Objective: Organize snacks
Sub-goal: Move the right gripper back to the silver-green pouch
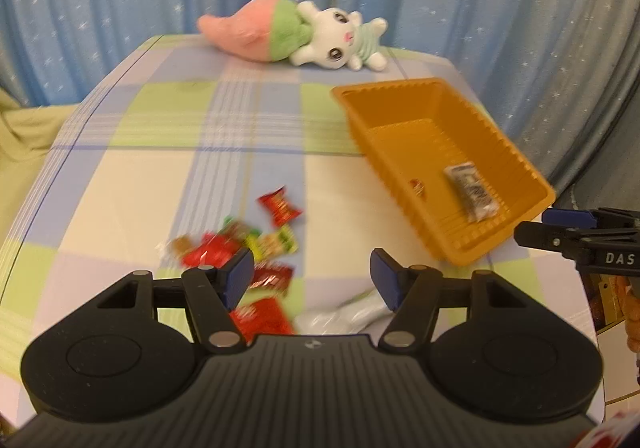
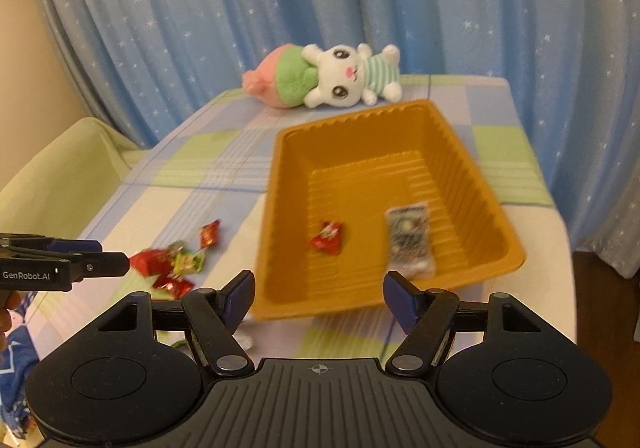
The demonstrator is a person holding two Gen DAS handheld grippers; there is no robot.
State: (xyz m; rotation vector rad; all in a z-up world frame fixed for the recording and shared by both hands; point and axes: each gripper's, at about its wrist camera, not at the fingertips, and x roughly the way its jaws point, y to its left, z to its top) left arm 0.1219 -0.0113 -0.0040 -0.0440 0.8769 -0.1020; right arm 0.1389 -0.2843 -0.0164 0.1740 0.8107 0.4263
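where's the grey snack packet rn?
The grey packet lies inside the orange tray, near its front right corner, right of the small red packet.

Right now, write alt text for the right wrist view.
An orange tray on a checked tablecloth holds a red snack packet and a silvery packet, seen past the open, empty right gripper. Loose snacks lie left of the tray, under the left gripper; a plush rabbit lies behind.

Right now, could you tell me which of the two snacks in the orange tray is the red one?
The small red packet lies left of the longer grey-and-clear packet in the orange tray.
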